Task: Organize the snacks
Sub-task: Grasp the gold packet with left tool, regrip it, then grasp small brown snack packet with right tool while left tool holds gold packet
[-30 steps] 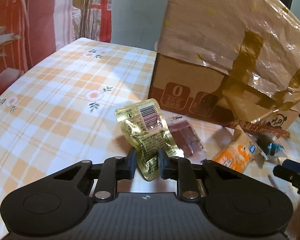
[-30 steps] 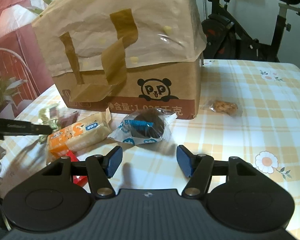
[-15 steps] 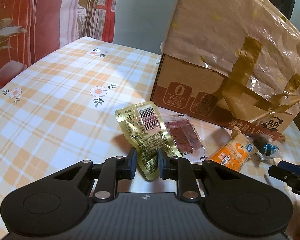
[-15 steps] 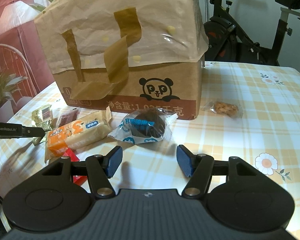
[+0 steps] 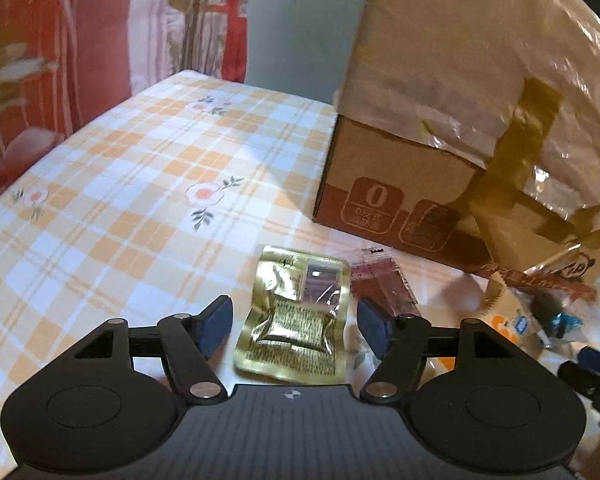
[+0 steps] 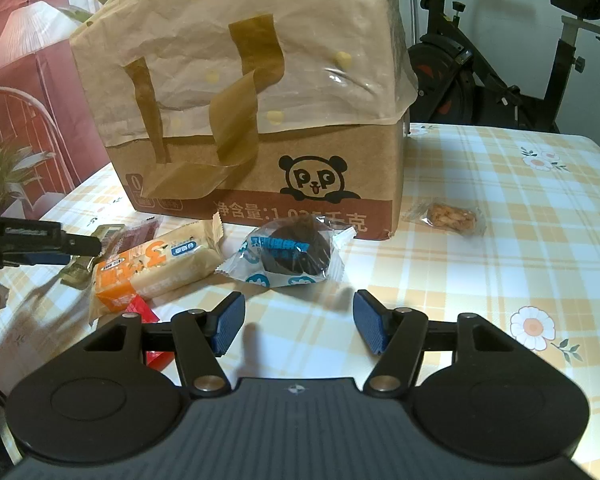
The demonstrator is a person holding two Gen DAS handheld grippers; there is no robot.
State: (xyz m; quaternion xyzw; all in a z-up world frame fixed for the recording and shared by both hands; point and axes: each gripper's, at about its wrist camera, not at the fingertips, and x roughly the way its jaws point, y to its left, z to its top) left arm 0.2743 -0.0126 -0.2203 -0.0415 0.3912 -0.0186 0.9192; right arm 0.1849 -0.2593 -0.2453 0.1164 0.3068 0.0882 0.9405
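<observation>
The gold foil packet (image 5: 296,316) lies flat on the checked tablecloth (image 5: 112,208), at six o'clock from the cardboard box (image 5: 432,184), between the left gripper's (image 5: 295,320) wide-open, empty fingers. The right gripper (image 6: 299,322), equally spread and empty, faces the dark cake packet (image 6: 288,252) at twelve o'clock. A good release means lifting straight away without dragging foil.

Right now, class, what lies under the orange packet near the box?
A red wrapper pokes out from under the orange packet; most of it is covered by the packet and the right gripper, so its contents cannot be told.
</observation>
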